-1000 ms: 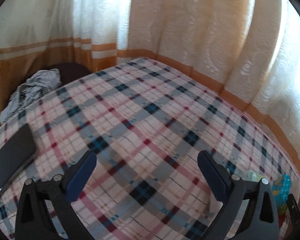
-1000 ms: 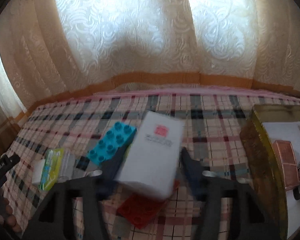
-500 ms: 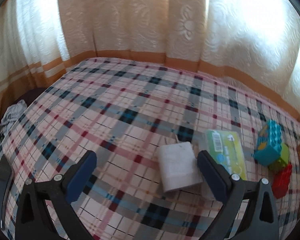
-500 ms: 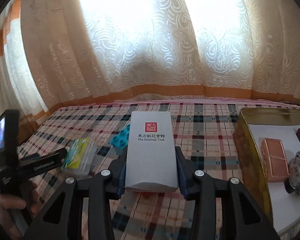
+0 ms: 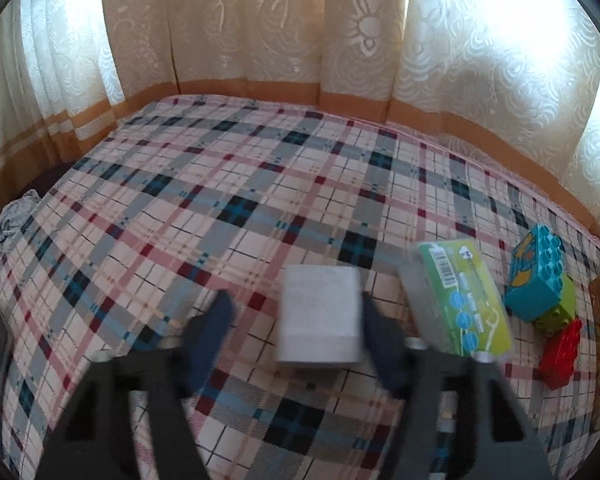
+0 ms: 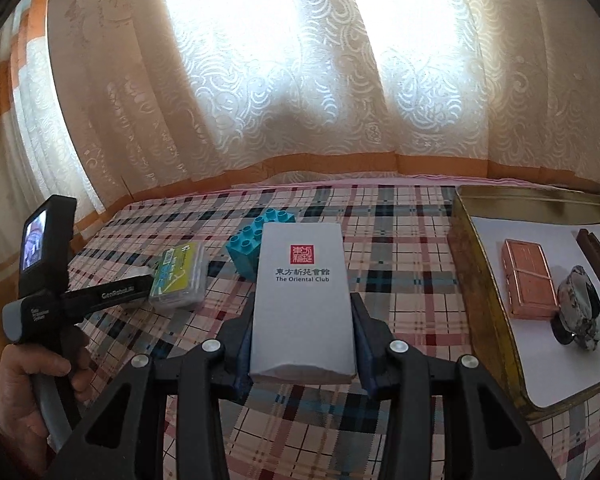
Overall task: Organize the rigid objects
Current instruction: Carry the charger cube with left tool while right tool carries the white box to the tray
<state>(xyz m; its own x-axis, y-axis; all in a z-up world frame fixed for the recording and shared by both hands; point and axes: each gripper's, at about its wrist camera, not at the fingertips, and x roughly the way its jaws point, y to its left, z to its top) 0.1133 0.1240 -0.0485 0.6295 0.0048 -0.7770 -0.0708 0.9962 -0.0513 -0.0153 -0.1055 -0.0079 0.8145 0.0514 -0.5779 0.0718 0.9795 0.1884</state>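
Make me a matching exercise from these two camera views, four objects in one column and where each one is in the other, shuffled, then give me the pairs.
Things:
1. white Oriental Club box
2. copper-coloured case
3. small white block
4. red building brick

Places:
A. on the white liner inside the gold tin tray
B. between the closing jaws of the left tool, on the plaid cloth
C. clamped in the right tool, off the cloth
D. against the teal and green bricks, near the cloth's edge

Pairs: 1-C, 2-A, 3-B, 4-D
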